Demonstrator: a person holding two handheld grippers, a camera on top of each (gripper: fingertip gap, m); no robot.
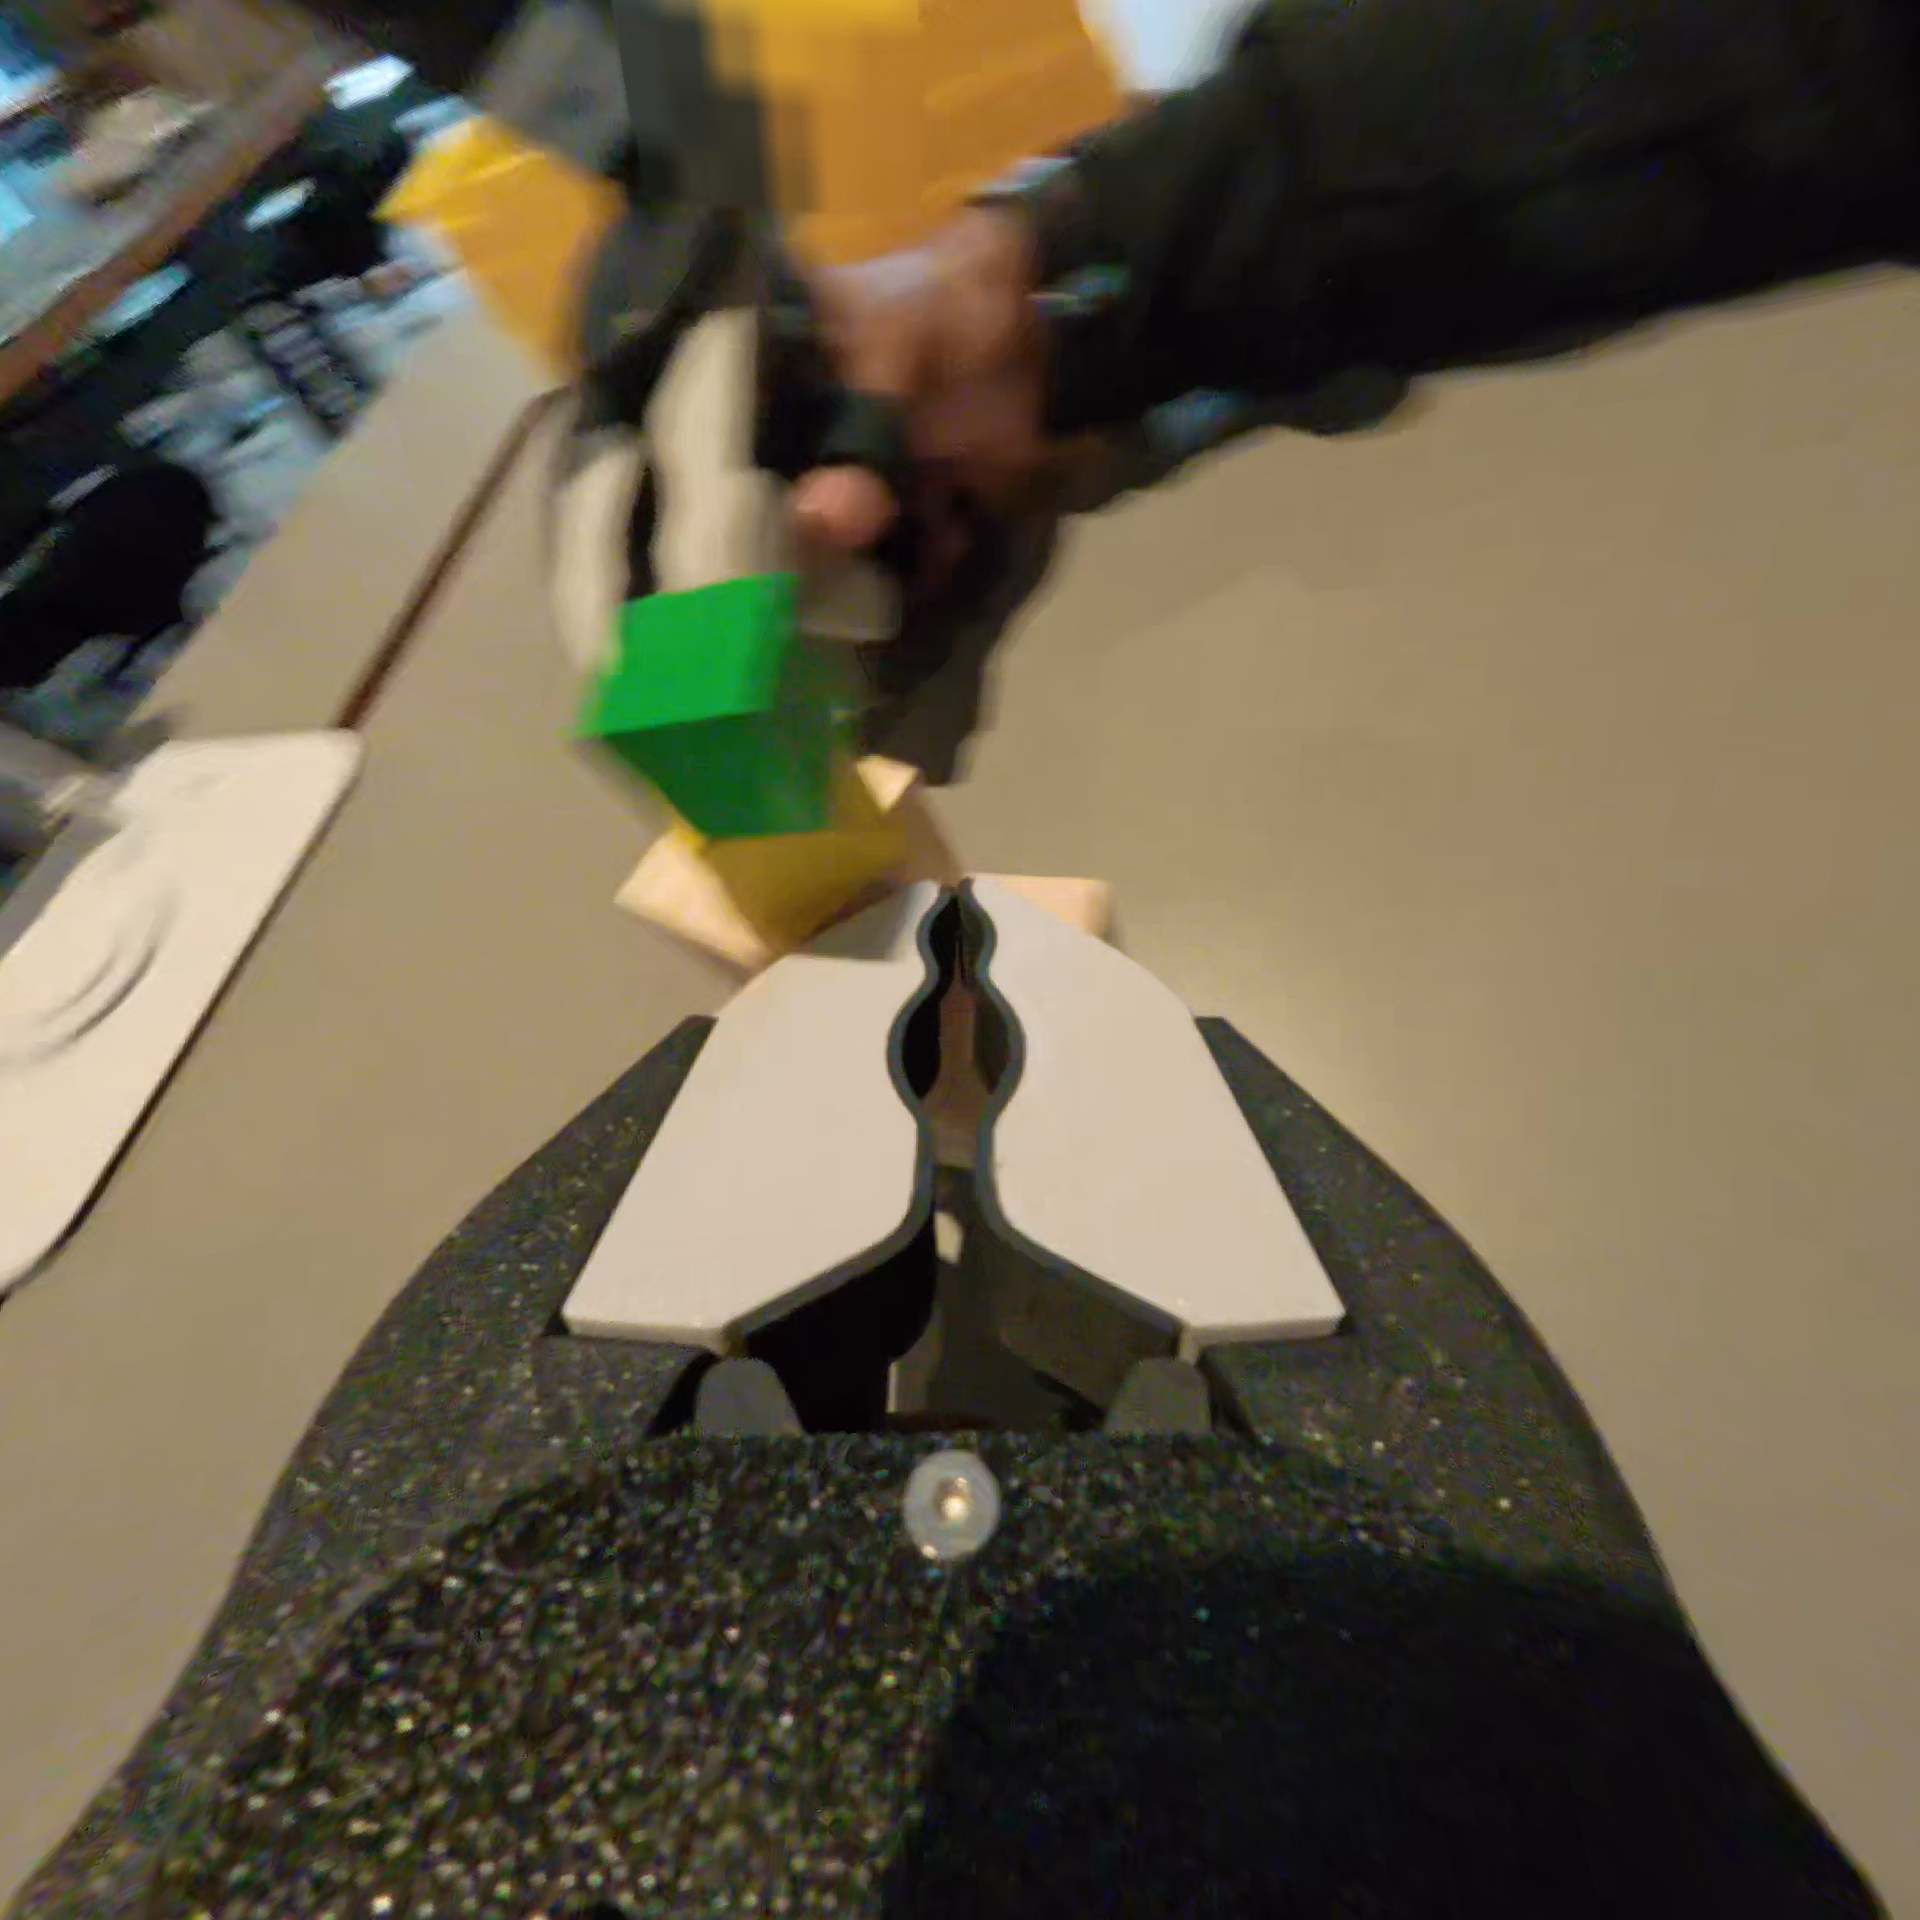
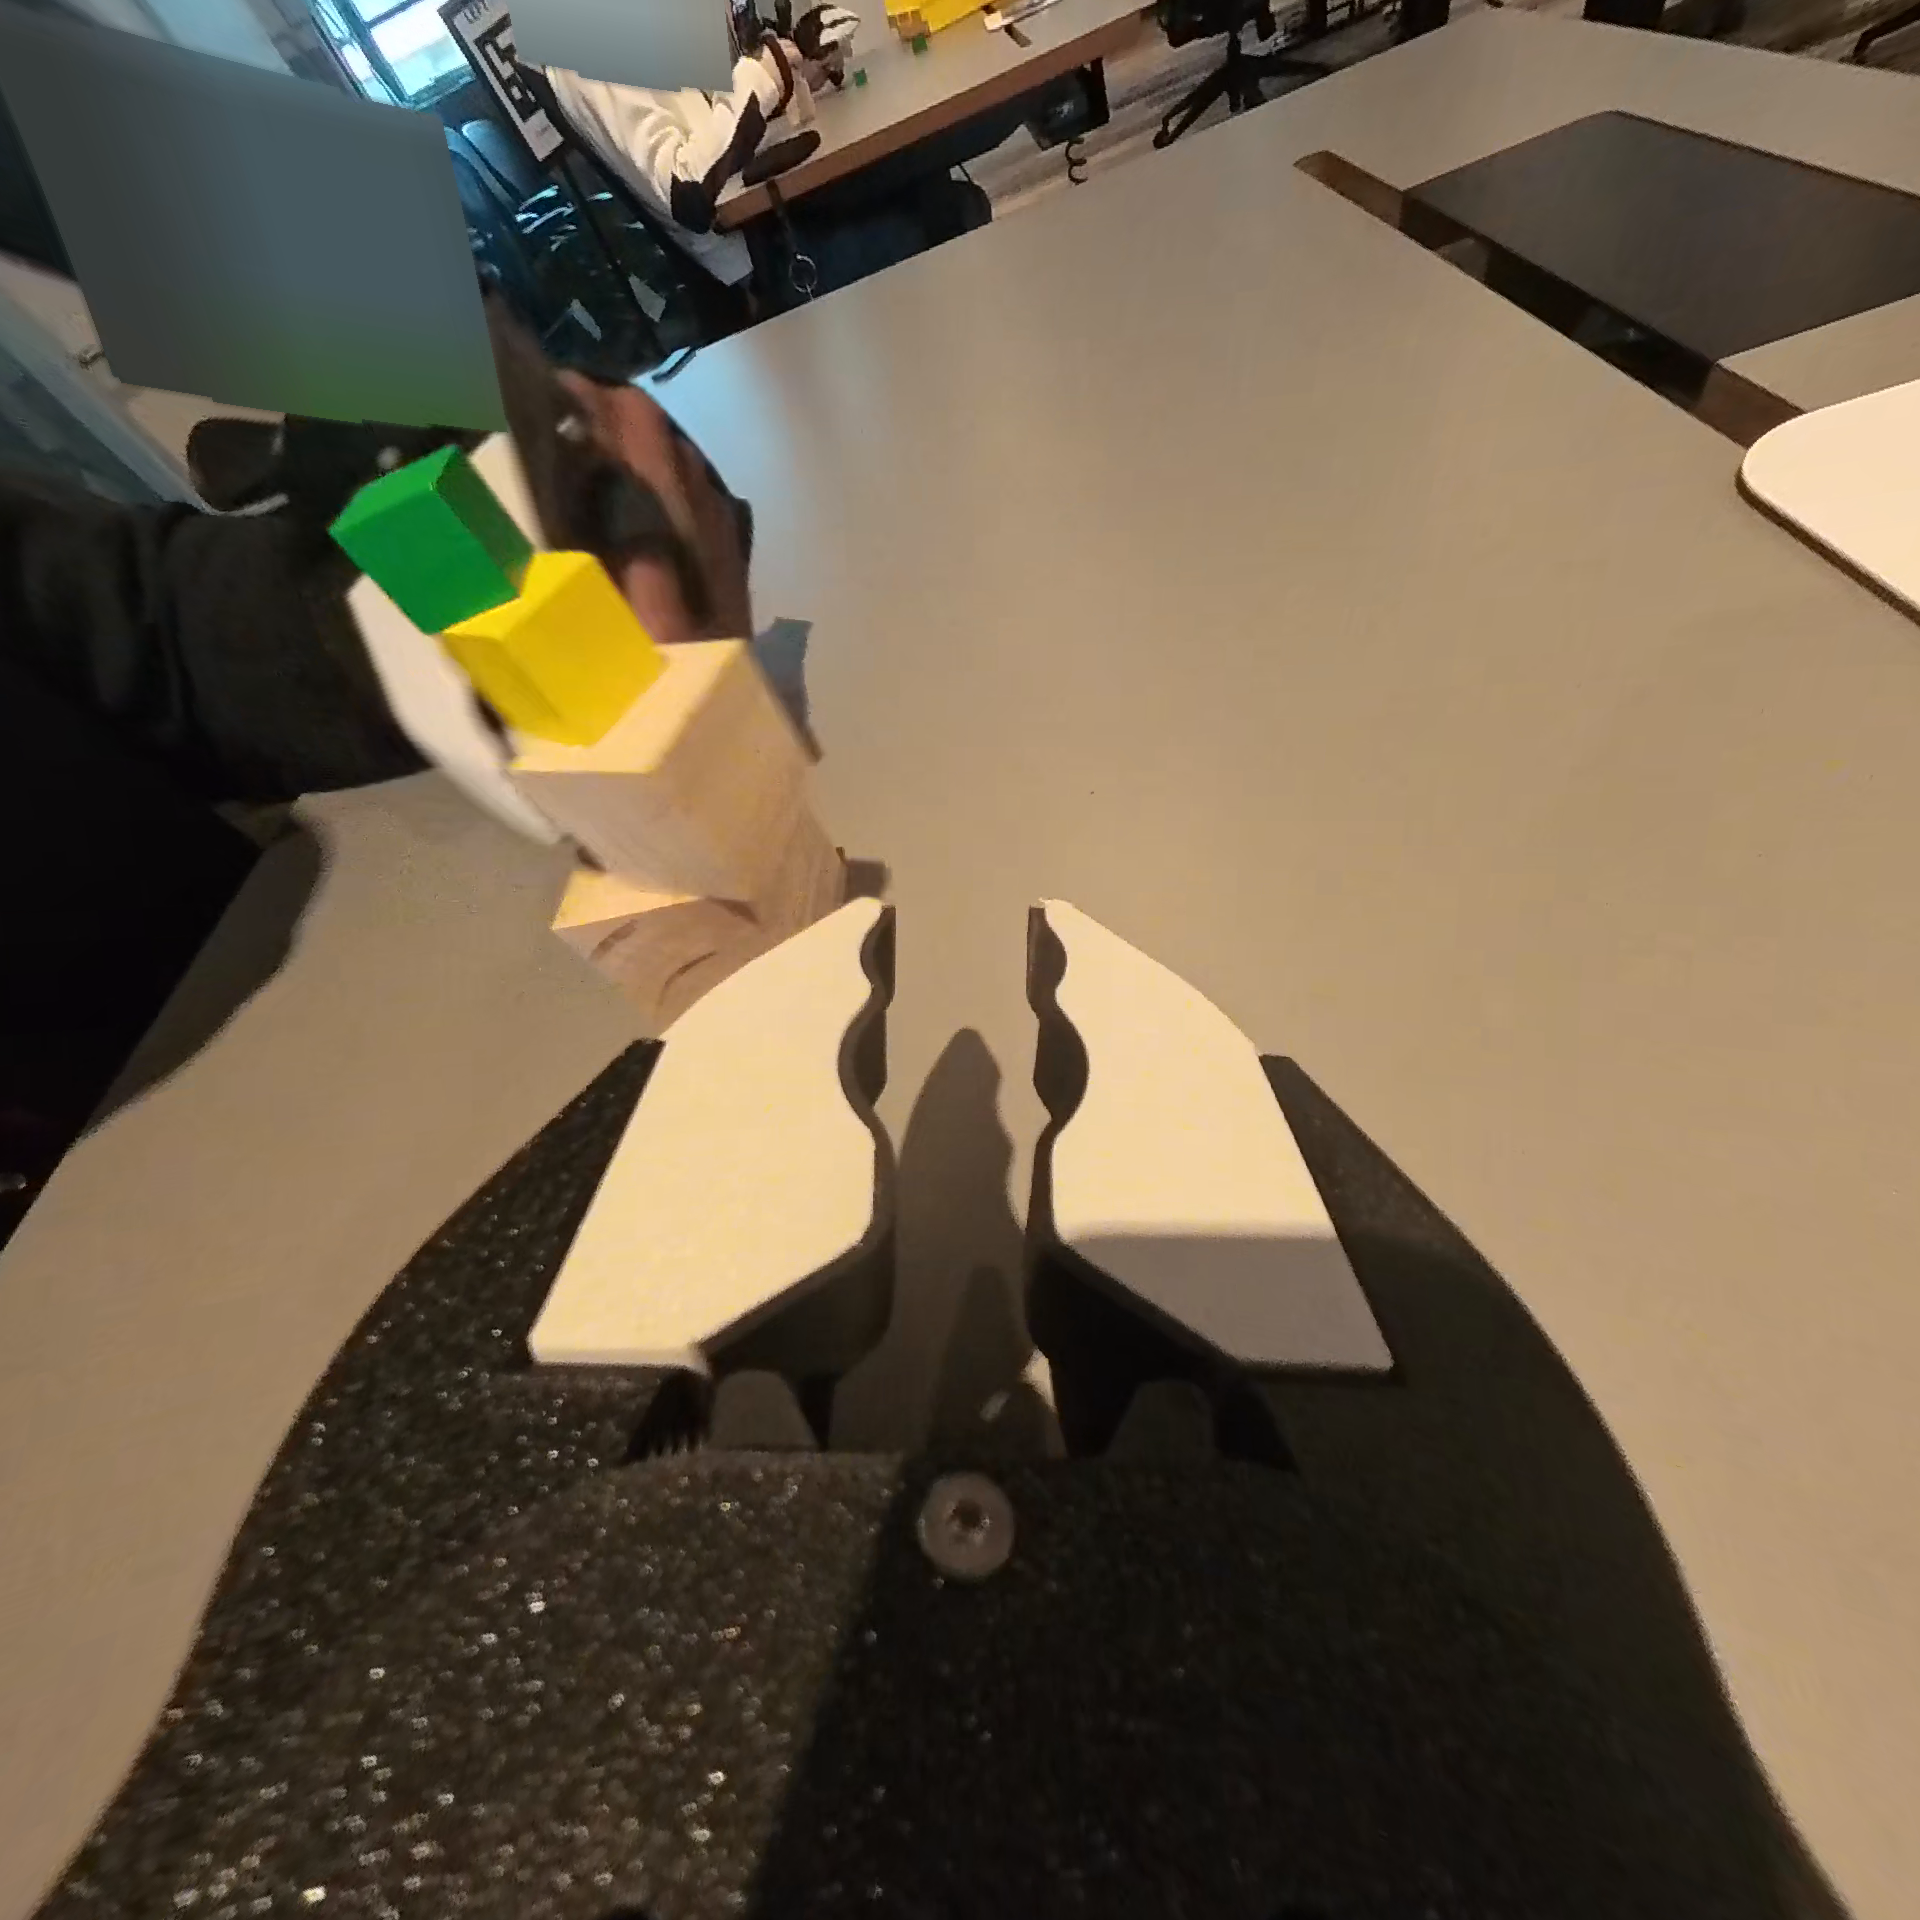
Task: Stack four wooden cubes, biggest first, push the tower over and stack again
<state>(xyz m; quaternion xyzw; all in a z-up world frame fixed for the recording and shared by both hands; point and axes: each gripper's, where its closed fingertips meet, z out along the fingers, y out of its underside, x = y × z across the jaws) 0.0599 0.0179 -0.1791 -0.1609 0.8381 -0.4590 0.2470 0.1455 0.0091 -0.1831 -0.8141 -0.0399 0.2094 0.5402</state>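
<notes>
A tower of cubes stands on the grey table (image 2: 1195, 623): a large wooden cube (image 2: 644, 935) at the bottom, a smaller wooden cube (image 2: 675, 790), a yellow cube (image 2: 551, 649) and a green cube (image 2: 426, 540) on top. It looks tilted in both views and the green cube (image 1: 707, 717) is blurred. My left gripper (image 1: 961, 894) is shut and empty, its tip at the tower's base by the yellow cube (image 1: 790, 883). One of its white fingers (image 2: 416, 707) shows behind the tower. My right gripper (image 2: 961, 914) is open and empty, just right of the base. It shows blurred behind the green cube (image 1: 665, 540).
A white board (image 1: 135, 935) lies on the table to one side; it also shows in the right wrist view (image 2: 1849, 499). A black flat panel (image 2: 1662, 239) lies farther back. A dark seam (image 1: 436, 582) splits the tabletops. A person sits at a far table (image 2: 675, 135). One gripper's finger ends stand about 9 cm off the other's. The right tips stand about 30 cm off the dark seam (image 1: 436, 582).
</notes>
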